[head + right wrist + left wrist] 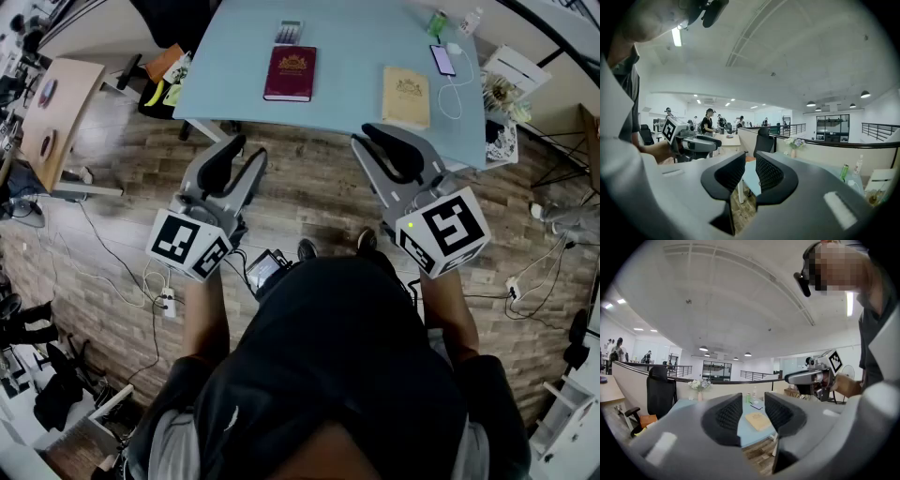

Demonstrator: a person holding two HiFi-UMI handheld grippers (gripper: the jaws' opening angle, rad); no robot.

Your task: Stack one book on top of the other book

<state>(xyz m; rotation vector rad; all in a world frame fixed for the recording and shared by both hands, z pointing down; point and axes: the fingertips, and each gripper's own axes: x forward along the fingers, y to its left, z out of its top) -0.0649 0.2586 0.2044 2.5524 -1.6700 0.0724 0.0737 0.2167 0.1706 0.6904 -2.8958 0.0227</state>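
Closed maroon book point(290, 73) flat, well ahead of left gripper point(246, 150) jaws, closed tan book point(406, 97) flat, near ahead of right gripper point(370, 134) jaws

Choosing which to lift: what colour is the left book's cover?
The left book is dark red; head view.

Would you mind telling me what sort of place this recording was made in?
Probably an open-plan office or lab: a blue table, an office chair, and people standing by other desks.

Beyond red book point(290, 73), tiny obj point(289, 32), maybe calculator.
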